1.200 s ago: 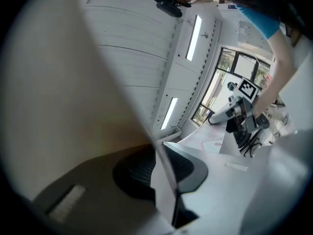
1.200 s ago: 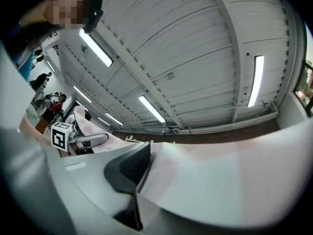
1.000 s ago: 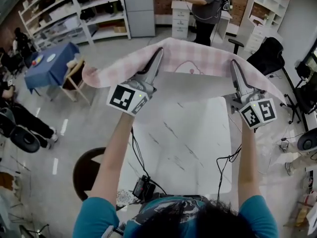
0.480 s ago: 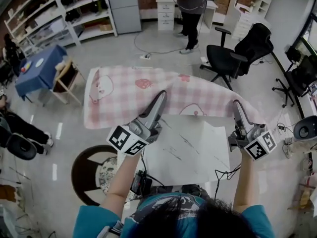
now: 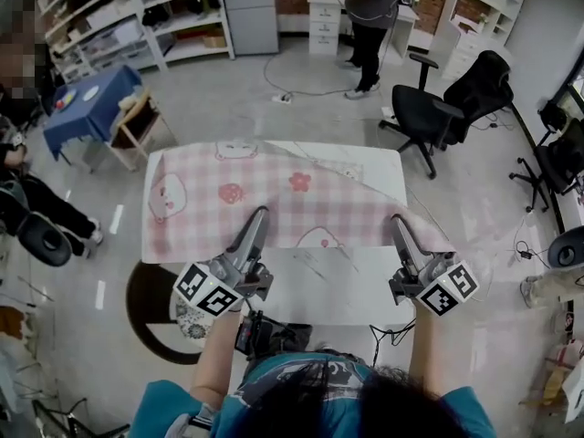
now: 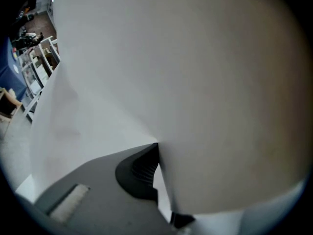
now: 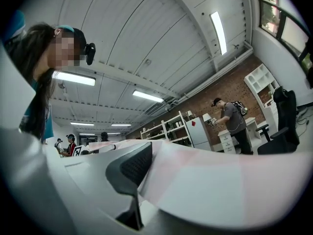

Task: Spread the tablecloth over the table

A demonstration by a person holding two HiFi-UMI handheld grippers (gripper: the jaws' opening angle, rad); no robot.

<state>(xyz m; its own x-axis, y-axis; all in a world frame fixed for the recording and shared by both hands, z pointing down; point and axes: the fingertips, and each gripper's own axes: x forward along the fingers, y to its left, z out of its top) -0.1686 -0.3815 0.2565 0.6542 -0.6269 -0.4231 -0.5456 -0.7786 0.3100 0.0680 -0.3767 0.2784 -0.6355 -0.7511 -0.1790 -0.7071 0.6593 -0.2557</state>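
A pink checked tablecloth (image 5: 274, 199) with cartoon prints lies over the far part of the white marble table (image 5: 338, 286), and the near strip of the table is bare. My left gripper (image 5: 258, 215) is shut on the cloth's near edge. In the left gripper view the cloth (image 6: 195, 82) fills nearly the whole picture, pinched at the left gripper (image 6: 159, 165). At the near right corner my right gripper (image 5: 398, 222) has its jaws closing with the cloth between them. In the right gripper view the cloth (image 7: 210, 180) lies against the dark pad at the right gripper (image 7: 144, 170).
A black office chair (image 5: 438, 108) stands beyond the table's far right corner, with a standing person (image 5: 370, 16) behind it. At the left are a blue-draped small table (image 5: 87, 108) and a wooden chair (image 5: 137, 126). A dark round stool (image 5: 155, 308) and a black cabled device (image 5: 260, 331) are near me.
Both grippers came down and back toward me with the cloth. The cloth went from hanging in the air to lying flat over the far part of the table.
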